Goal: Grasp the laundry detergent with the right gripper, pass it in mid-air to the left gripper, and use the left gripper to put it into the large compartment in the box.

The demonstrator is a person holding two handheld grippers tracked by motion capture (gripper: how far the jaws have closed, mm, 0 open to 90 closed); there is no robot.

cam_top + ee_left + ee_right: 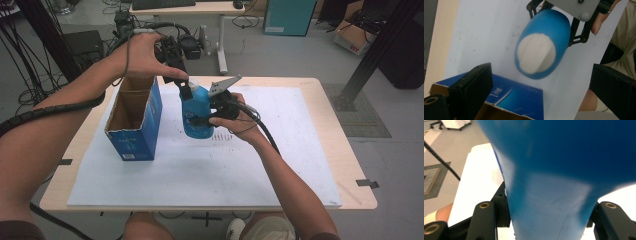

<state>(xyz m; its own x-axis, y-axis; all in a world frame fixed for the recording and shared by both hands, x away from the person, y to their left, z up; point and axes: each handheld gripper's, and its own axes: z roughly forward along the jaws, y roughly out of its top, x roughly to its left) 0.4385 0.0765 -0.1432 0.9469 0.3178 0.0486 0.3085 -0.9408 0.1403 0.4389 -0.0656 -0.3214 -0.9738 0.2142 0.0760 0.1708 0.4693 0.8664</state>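
Observation:
A blue bottle (196, 116) with a white cap (191, 86) stands upright over the white mat (280, 165), beside an open blue cardboard box (136, 120). My right gripper (214, 113) is shut on the bottle's body from the right; in the right gripper view the blue bottle (554, 170) fills the gap between the jaws of the right gripper (546, 220). My left gripper (183, 82) hangs just above the cap. In the left gripper view I look down on the white cap (536, 53), with the left gripper (543, 73) open wide and the box (516, 96) beneath.
The mat covers a wooden table (327, 95). Behind the table stand a desk (220, 30) and black gear with cables (190, 45). A black frame post (375, 50) rises at the right. The person's knees (265, 227) sit at the front edge.

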